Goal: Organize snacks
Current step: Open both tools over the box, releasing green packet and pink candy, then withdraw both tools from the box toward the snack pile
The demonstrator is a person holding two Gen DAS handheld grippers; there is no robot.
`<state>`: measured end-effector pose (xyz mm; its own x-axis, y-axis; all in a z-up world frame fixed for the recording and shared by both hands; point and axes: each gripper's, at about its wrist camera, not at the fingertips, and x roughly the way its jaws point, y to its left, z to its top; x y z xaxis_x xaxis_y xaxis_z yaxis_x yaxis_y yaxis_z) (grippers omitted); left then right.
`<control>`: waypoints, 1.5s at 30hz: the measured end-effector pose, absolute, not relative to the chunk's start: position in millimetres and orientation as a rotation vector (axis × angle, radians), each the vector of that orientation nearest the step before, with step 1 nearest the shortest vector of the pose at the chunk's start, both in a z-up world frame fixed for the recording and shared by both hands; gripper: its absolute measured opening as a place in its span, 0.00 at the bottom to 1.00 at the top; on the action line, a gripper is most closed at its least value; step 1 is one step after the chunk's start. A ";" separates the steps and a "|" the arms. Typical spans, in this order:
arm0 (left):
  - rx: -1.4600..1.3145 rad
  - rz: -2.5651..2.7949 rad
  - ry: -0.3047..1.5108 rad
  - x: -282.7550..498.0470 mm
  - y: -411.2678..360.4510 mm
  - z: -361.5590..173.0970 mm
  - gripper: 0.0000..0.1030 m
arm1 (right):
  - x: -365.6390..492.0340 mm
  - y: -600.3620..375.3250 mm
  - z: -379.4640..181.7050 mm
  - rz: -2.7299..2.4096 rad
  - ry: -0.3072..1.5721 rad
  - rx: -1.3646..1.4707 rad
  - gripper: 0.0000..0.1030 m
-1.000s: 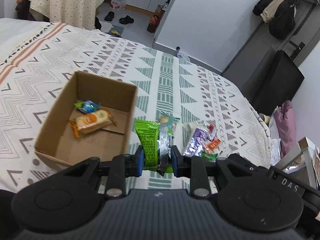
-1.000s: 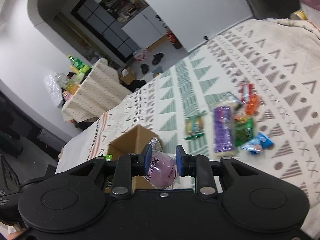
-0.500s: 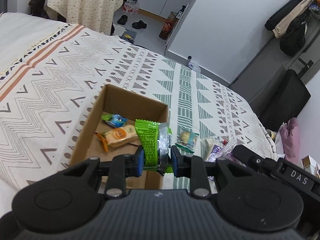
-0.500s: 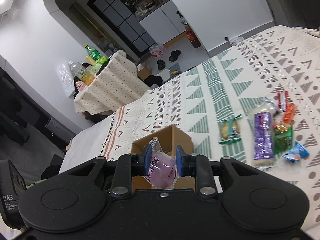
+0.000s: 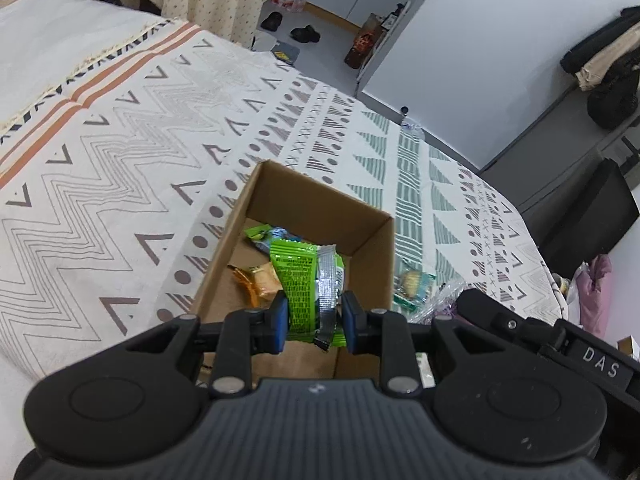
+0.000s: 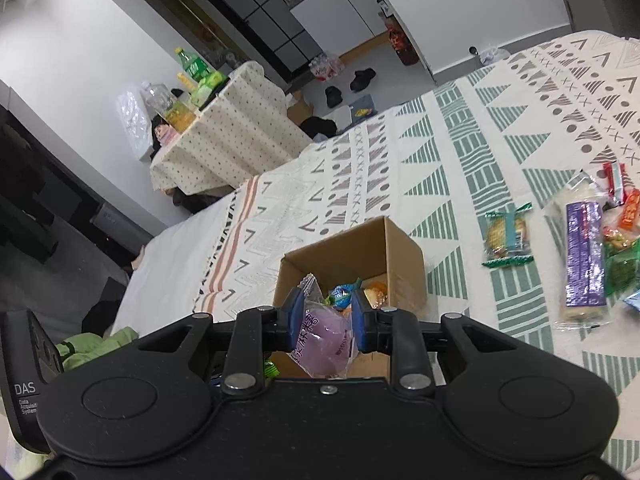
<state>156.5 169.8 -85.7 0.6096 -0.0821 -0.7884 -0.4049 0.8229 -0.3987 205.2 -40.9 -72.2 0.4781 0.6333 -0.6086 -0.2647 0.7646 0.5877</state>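
Left gripper (image 5: 313, 322) clamps green packet (image 5: 296, 280), right gripper (image 6: 325, 320) clamps purple bun (image 6: 326, 338); both over cardboard box (image 5: 312, 204).

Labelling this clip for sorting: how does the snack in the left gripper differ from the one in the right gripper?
The green packet in the left gripper is flat, opaque green with dark print and a silvery strip. The purple snack in the right gripper is a round purple lump in a clear wrapper with purple characters. The green one stands up beyond the jaws; the purple one bulges below them. Both are clamped and held by the cardboard box.
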 end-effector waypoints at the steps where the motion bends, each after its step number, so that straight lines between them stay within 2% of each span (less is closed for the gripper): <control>1: -0.595 0.204 0.910 157.9 172.1 -88.1 0.26 | 206.9 -38.1 -74.0 0.568 0.926 0.449 0.25; 10: -0.596 0.256 0.919 174.2 190.0 -106.8 0.27 | 228.1 -13.9 -86.6 0.525 0.946 0.450 0.25; 16: -0.615 0.283 0.937 180.9 196.9 -112.8 0.32 | 237.0 -3.9 -91.9 0.509 0.951 0.455 0.25; 17: -0.615 0.293 0.938 180.3 198.5 -112.7 0.34 | 237.9 -2.4 -91.4 0.512 0.944 0.450 0.27; 19: -0.605 0.313 0.942 179.0 201.2 -112.3 0.43 | 238.2 -3.7 -90.0 0.523 0.918 0.456 0.39; 20: -0.599 0.323 0.946 178.2 202.6 -112.0 0.46 | 238.2 -5.5 -89.4 0.524 0.919 0.461 0.47; 21: -0.594 0.332 0.949 177.5 203.6 -111.7 0.50 | 238.4 -7.2 -88.5 0.515 0.914 0.460 0.61; 22: -0.592 0.337 0.954 177.0 203.6 -111.3 0.53 | 236.1 -10.8 -86.6 0.495 0.901 0.451 0.68; 26: -0.584 0.332 0.971 176.5 198.4 -110.6 0.60 | 227.2 -30.8 -84.9 0.454 0.896 0.455 0.78; 28: -0.576 0.326 0.980 175.3 191.1 -109.4 0.65 | 220.6 -43.2 -83.9 0.428 0.884 0.446 0.90; 30: -0.559 0.310 0.981 173.8 182.7 -106.9 0.65 | 214.5 -54.4 -83.3 0.394 0.871 0.438 0.95; 35: -0.533 0.298 0.985 168.6 164.7 -99.1 0.67 | 198.7 -79.8 -79.9 0.357 0.868 0.437 0.99; 40: -0.519 0.278 0.973 158.7 144.2 -89.3 0.78 | 179.9 -108.6 -73.7 0.320 0.842 0.429 1.00; 45: -0.503 0.267 0.953 148.7 122.8 -80.6 0.84 | 164.6 -131.8 -65.5 0.303 0.810 0.423 1.00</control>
